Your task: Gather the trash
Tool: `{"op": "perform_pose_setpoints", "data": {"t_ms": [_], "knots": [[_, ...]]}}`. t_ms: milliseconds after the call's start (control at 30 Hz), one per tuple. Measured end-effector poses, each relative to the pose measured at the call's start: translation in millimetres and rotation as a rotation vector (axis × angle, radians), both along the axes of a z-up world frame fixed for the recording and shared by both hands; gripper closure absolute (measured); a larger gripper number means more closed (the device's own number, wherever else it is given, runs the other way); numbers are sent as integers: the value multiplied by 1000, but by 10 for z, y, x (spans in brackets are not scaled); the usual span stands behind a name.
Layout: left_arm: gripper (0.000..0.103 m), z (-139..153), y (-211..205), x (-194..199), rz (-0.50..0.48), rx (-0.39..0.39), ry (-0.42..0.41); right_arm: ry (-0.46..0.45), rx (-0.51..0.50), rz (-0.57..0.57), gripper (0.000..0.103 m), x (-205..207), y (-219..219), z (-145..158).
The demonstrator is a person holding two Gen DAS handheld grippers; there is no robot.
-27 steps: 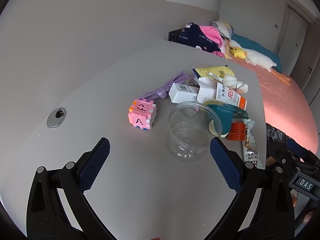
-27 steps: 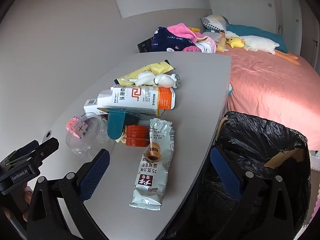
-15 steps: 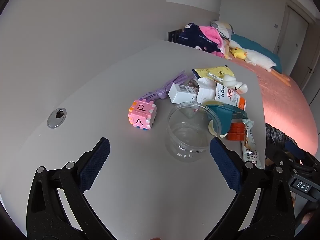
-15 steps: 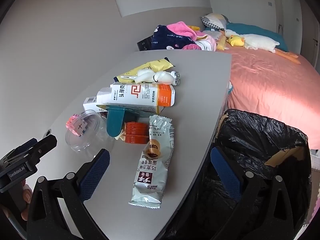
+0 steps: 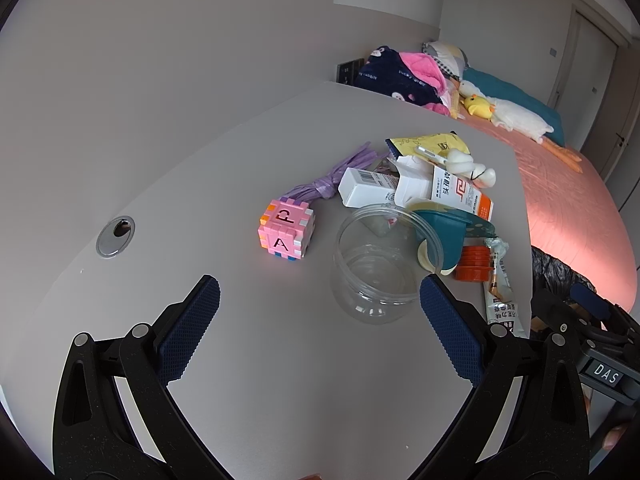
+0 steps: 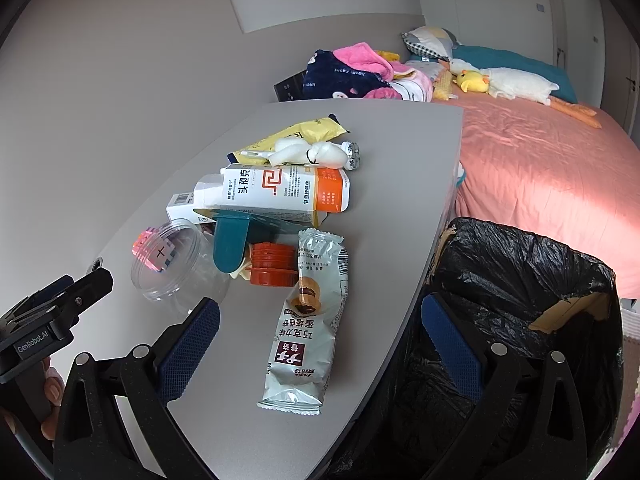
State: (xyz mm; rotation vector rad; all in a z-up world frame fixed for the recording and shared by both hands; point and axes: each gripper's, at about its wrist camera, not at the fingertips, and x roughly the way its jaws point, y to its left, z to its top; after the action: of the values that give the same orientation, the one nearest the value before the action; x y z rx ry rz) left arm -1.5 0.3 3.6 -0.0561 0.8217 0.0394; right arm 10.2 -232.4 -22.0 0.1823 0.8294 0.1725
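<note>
A silver snack wrapper [image 6: 305, 328] lies on the grey table [image 6: 400, 168] near its front edge. My right gripper [image 6: 320, 336] is open and empty, hovering just above the wrapper. A black trash bag [image 6: 520, 320] stands open beside the table at the right. A clear plastic jar [image 5: 380, 268] stands ahead of my left gripper [image 5: 316, 328], which is open and empty above the table. Behind the jar lie a teal piece [image 5: 448, 236], an orange lid [image 5: 474, 266], a white-and-orange carton [image 6: 280, 192], a white box [image 5: 366, 190] and a yellow packet [image 6: 292, 136].
A pink letter cube [image 5: 286, 232] sits left of the jar, with purple string [image 5: 332, 176] behind it. A metal cable hole [image 5: 115, 236] is in the table at the left. A bed [image 6: 540, 152] with clothes and plush ducks lies beyond.
My right gripper has moved slightly forward and down toward the snack wrapper. The left gripper has barely moved.
</note>
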Motion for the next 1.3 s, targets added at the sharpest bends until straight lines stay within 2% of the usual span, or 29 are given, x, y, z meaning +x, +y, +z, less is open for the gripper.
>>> {"op": "perform_pose_setpoints", "data": {"t_ms": [1300], "knots": [[6,-28,-8,-10,-3,9,12,5,-12,19,3,-7,40,-24]]}}
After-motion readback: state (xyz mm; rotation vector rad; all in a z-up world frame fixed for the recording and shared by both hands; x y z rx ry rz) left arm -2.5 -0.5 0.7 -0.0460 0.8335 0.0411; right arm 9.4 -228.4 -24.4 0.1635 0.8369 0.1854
